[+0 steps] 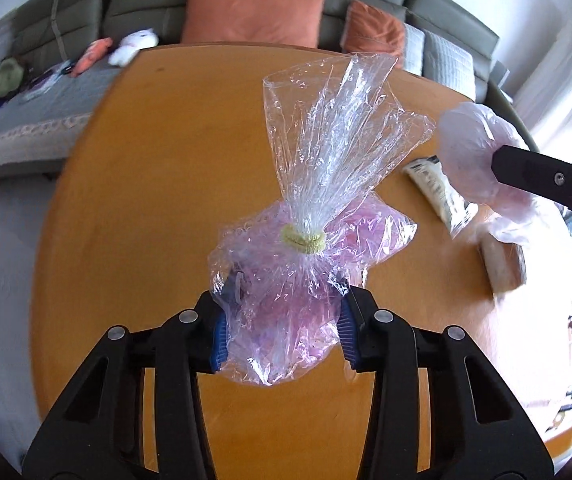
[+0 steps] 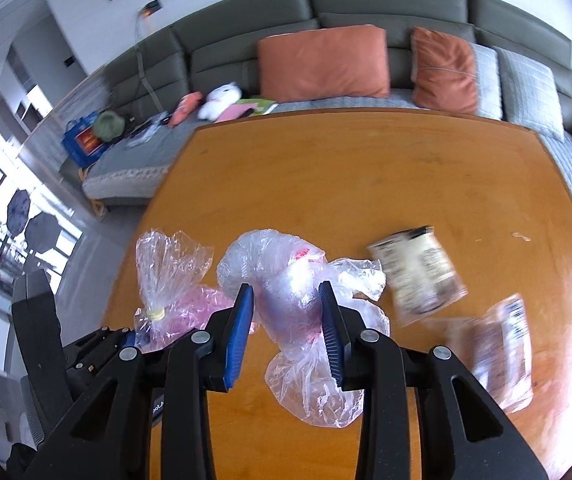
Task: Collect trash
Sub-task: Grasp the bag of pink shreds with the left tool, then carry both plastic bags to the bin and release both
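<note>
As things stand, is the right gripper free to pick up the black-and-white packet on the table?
Probably not yet: the right gripper is shut on a crumpled plastic bag. The packet lies unobstructed on the table, just right of it.

Glossy crinkled clear plastic bag (image 1: 286, 280) between ribbed blue pads (image 1: 219, 336); beneath the claw, smooth semi-gloss wooden worktop (image 1: 166, 184).
</note>
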`<move>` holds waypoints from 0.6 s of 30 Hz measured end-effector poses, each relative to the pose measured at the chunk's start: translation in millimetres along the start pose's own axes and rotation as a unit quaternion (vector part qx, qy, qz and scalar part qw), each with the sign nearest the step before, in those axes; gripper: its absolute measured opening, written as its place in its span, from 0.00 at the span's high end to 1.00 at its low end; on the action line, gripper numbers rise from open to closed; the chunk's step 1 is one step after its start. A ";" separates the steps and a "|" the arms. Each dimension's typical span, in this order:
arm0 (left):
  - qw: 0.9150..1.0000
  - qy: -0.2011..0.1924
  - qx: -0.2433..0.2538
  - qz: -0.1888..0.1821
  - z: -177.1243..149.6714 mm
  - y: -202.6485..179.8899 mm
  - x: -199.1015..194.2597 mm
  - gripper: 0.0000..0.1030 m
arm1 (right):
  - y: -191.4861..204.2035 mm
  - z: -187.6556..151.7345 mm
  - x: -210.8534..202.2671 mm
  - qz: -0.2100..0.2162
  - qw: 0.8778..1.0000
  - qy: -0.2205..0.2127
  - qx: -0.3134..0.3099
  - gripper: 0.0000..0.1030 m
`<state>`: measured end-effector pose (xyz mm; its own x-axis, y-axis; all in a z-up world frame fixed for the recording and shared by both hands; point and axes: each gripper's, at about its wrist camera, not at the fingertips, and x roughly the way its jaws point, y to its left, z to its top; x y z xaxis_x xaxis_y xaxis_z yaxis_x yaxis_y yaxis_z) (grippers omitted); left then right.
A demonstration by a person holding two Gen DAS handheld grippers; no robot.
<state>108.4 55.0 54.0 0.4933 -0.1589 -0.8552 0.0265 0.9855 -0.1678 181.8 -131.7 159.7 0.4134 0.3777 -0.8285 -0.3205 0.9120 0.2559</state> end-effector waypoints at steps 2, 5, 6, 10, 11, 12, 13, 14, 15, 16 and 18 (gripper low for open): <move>1.000 -0.005 -0.014 0.007 -10.7 15.8 -13.1 0.59 | 22.1 -5.9 -0.7 0.010 1.000 0.001 -0.013 0.66; 0.999 -0.013 -0.034 0.016 -29.7 43.9 -35.5 0.59 | 60.4 -16.1 1.7 0.028 0.999 0.008 -0.036 0.66; 0.999 -0.015 -0.040 0.021 -34.7 53.4 -42.0 0.59 | 71.9 -18.1 2.8 0.034 0.998 0.010 -0.043 0.66; 0.996 -0.023 -0.075 0.046 -62.5 99.6 -70.3 0.59 | 129.3 -29.7 11.7 0.060 0.995 0.025 -0.081 0.66; 0.995 -0.026 -0.086 0.052 -70.2 112.4 -76.9 0.59 | 142.5 -32.6 14.0 0.066 0.993 0.030 -0.090 0.66; 0.994 -0.027 -0.095 0.056 -75.1 121.0 -81.5 0.59 | 154.4 -35.4 16.1 0.073 0.992 0.033 -0.099 0.66; 0.992 -0.030 -0.108 0.064 -83.6 134.2 -88.4 0.59 | 167.1 -38.3 18.5 0.079 0.990 0.037 -0.108 0.66; 0.990 -0.032 -0.122 0.070 -91.8 146.9 -94.8 0.59 | 181.2 -41.6 20.8 0.085 0.989 0.041 -0.118 0.66; 0.987 -0.034 -0.135 0.077 -99.7 159.7 -100.5 0.59 | 196.4 -45.1 23.5 0.091 0.986 0.045 -0.130 0.66; 0.985 -0.035 -0.145 0.083 -106.4 169.5 -105.4 0.59 | 211.5 -49.0 26.5 0.098 0.984 0.049 -0.141 0.66; 0.981 -0.037 -0.165 0.095 -119.0 186.8 -114.5 0.59 | 239.4 -54.9 32.2 0.111 0.979 0.056 -0.159 0.66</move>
<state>-46.6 250.1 62.2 0.5240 0.0422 -0.8507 -0.3492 0.9216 -0.1693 71.6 90.0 167.0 0.2132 0.5245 -0.8243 -0.6490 0.7067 0.2818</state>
